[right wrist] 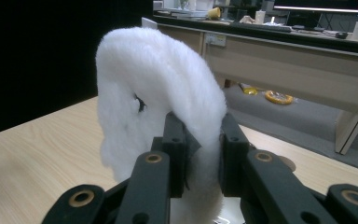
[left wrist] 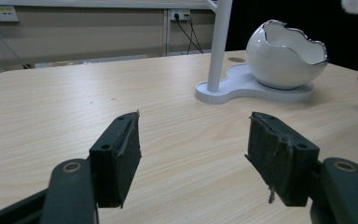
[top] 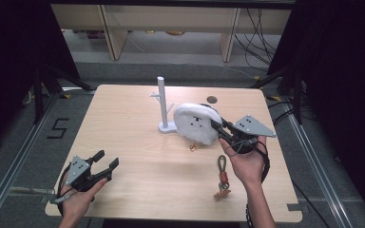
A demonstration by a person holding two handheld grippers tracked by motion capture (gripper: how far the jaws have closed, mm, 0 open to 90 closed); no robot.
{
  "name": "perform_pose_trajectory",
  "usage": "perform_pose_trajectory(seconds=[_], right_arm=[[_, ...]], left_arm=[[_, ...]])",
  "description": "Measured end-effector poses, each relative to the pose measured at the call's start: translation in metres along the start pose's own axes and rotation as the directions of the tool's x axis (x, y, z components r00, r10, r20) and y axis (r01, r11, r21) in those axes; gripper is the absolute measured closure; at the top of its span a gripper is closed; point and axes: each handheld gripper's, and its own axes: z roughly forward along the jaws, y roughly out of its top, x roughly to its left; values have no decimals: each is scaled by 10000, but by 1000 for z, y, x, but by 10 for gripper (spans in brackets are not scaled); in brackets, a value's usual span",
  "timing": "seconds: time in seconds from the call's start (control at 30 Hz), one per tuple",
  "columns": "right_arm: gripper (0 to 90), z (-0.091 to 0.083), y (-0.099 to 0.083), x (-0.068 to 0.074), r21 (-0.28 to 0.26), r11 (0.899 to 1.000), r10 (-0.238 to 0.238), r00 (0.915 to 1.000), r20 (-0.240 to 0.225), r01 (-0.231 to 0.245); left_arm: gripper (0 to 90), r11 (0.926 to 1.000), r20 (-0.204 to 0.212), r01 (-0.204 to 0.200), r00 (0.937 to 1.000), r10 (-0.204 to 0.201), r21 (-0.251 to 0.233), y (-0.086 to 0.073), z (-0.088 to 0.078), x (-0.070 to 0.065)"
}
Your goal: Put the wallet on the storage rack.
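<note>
White fluffy cloth (right wrist: 168, 93) hangs pinched in the right claw (right wrist: 204, 154); left claw (left wrist: 193, 154) gapes wide.

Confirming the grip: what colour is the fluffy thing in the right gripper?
White; the fluffy cloth shows best in the right gripper view.

Overhead table (top: 138, 156) view; two close jaw-level views

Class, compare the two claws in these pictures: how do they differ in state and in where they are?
The right claw is shut on the white fluffy cloth, near the white stand; the left claw is open, holding nothing. The left claw sits by the table's near edge. Both have black jaws and are hand-held.
</note>
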Motion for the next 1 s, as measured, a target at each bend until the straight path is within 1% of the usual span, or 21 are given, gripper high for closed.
perform_pose_trajectory(seconds=[0.03, 0.1, 0.13, 0.23, 0.27, 0.33, 0.37, 0.4, 0.47, 0.5, 0.57, 0.67, 0.7, 0.73, 0.77, 0.83, 0.87, 0.9, 0.93, 0.97, 1.0], right_arm=[[776, 0, 0, 1, 11, 9998, 175, 9998, -64, -175], [776, 1, 0, -1, -108, 9998, 167, 9999, 35, -167], [776, 1, 0, -2, -35, 9992, 407, 9990, 204, -407], [776, 2, 0, -4, -186, 9992, 364, 9990, 257, -360], [776, 3, 0, -5, -321, 9984, 480, 9985, 272, -472], [776, 3, 0, -5, -251, 9982, 547, 9980, 320, -539], [776, 3, 1, -7, -321, 9989, 365, 9986, 394, -353], [776, 3, 1, -6, -363, 9978, 569, 9976, 392, -554], [776, 4, 1, -8, -407, 9973, 624, 9972, 412, -608], [776, 3, 1, -9, -375, 9970, 702, 9960, 544, -682], [775, 5, 1, -9, -483, 9966, 693, 9964, 490, -670], [775, 5, 2, -11, -523, 9959, 765, 9951, 622, -733], [775, 5, 3, -14, -595, 9968, 579, 9961, 661, -540], [775, 5, 3, -14, -646, 9964, 585, 9962, 651, -543], [775, 6, 4, -15, -763, 9940, 830, 9943, 675, -778], [775, 5, 5, -16, -731, 9948, 757, 9947, 692, -707], [776, 5, 6, -16, -708, 9942, 857, 9939, 698, -808], [775, 6, 6, -17, -774, 9939, 838, 9943, 666, -786], [775, 7, 6, -17, -776, 9928, 964, 9931, 660, -912], [775, 7, 7, -19, -766, 9943, 802, 9940, 749, -745], [775, 8, 8, -20, -827, 9942, 751, 9942, 765, -687]], left_arm=[[336, 10000, 6, 29, 10000, -29, -48, -2, 1, 0], [337, 9999, -62, 79, 9999, -79, 61, -4, 1, 0], [338, 9999, -91, 54, 9999, -53, 98, -6, 1, 0], [339, 10000, -119, 66, 9999, -66, 69, -7, 1, -1], [340, 10000, -113, 60, 9999, -59, 51, -8, 1, -1], [341, 10000, -113, 57, 9999, -57, 33, -8, 1, -1], [342, 9999, -47, 76, 10000, -77, -92, -9, 2, -1], [341, 10000, -150, 50, 9999, -48, 78, -9, 1, -1], [342, 10000, -165, 47, 9999, -46, 52, -10, 1, -1], [343, 10000, -152, 9, 9999, -8, 53, -10, 1, -1], [343, 10000, -200, 45, 9998, -44, 66, -10, 1, -1], [344, 9999, -237, 45, 9997, -43, 93, -11, 1, -1], [343, 10000, -175, 82, 9998, -83, -37, -12, 2, 0], [344, 9999, -195, 116, 9997, -117, -33, -12, 2, 0], [345, 9999, -250, 112, 9996, -111, 50, -12, 2, 0], [346, 9999, -297, 96, 9995, -93, 106, -12, 1, 0], [346, 9999, -299, 100, 9995, -97, 102, -12, 1, 0], [346, 9999, -299, 101, 9995, -98, 95, -12, 1, 0], [347, 9999, -303, 91, 9995, -88, 97, -12, 1, 0], [347, 9999, -232, 110, 9997, -112, -58, -12, 2, 0], [347, 9999, -245, 110, 9996, -112, -58, -12, 2, 0]])
